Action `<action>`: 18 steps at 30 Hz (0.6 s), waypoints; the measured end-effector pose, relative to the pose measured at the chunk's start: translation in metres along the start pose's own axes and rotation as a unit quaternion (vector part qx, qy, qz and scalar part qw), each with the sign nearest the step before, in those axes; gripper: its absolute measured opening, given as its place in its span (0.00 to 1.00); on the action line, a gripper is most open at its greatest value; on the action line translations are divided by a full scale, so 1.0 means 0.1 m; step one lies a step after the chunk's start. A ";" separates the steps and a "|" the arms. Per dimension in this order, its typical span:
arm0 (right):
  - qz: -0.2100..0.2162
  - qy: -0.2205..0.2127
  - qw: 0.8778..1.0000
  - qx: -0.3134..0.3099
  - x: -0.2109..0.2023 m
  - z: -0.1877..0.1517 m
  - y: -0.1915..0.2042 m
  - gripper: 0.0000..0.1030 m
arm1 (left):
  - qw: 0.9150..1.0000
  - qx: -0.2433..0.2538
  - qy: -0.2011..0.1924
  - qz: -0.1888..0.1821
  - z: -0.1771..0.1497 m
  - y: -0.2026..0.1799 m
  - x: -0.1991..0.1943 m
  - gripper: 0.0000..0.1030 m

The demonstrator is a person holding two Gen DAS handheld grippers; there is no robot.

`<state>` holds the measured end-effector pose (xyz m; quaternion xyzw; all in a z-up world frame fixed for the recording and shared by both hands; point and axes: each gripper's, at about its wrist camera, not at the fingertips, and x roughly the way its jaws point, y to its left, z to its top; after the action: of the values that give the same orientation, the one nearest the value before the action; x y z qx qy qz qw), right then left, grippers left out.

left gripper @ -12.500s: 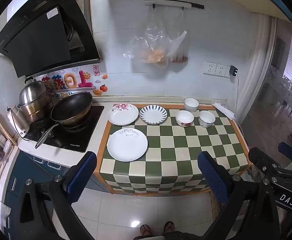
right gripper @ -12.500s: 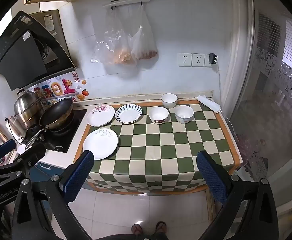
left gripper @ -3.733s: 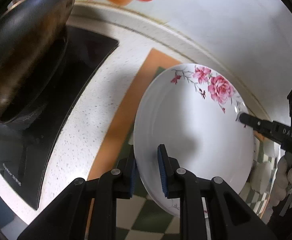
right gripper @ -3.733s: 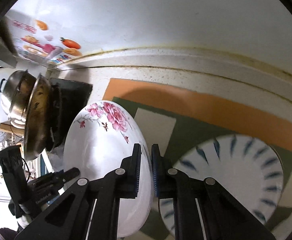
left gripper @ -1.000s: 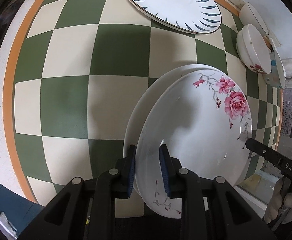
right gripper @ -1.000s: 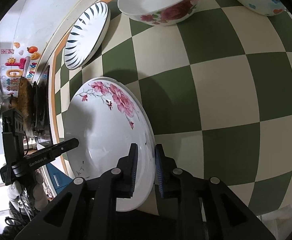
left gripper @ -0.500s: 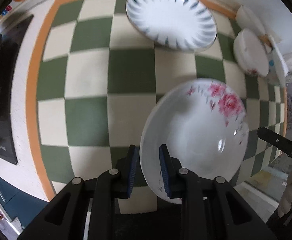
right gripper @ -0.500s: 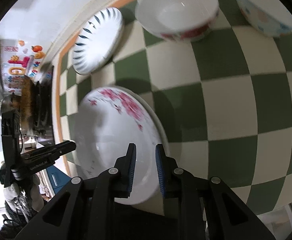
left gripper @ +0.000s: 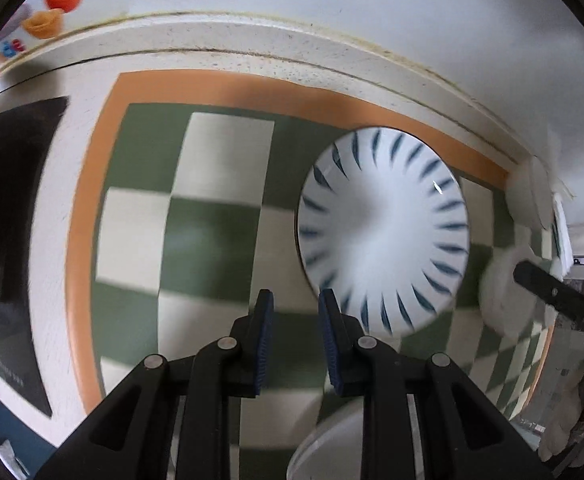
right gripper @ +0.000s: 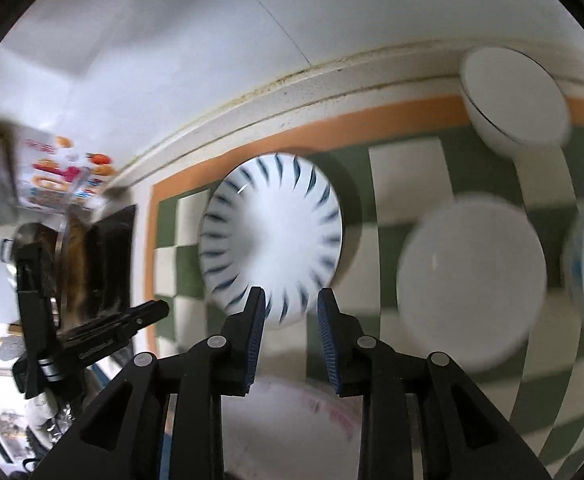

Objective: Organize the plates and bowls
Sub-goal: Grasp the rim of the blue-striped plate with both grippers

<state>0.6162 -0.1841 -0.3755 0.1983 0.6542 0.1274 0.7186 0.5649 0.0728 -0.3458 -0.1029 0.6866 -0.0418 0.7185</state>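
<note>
On the surface [right gripper: 407, 176], the striped plate [right gripper: 270, 236] lies centre; bowls [right gripper: 471, 280] at three o'clock, another bowl [right gripper: 513, 102] at one, cooktop [right gripper: 110, 256] at nine.

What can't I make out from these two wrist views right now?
- Flowered white plate, right wrist view: mostly hidden behind the tool, pattern blurred.
- Same plate, left wrist view: cut off by the bottom edge.
- White bowls: motion-blurred, patterns unreadable.
- White bowl, left wrist view: blurred, partly behind the other tool.
</note>
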 end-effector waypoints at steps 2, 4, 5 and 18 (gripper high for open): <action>-0.010 0.013 1.000 0.001 0.15 0.17 0.02 0.29 | 1.000 -0.004 0.012 -0.001 0.14 0.01 0.16 0.21; -0.025 0.022 0.999 0.005 0.30 0.33 0.01 0.29 | 1.000 -0.008 0.026 -0.006 0.24 0.03 0.29 0.21; -0.030 0.030 0.999 0.002 0.38 0.40 0.01 0.29 | 0.999 -0.009 0.031 -0.005 0.29 0.04 0.35 0.21; -0.056 0.090 0.994 0.028 0.94 0.58 -0.32 0.15 | 0.999 0.005 0.036 -0.026 0.38 0.02 0.59 0.16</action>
<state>0.6820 -0.1779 -0.4698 0.1691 0.7294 0.0864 0.6572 0.6056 0.0662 -0.4026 -0.1156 0.7085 -0.0681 0.6928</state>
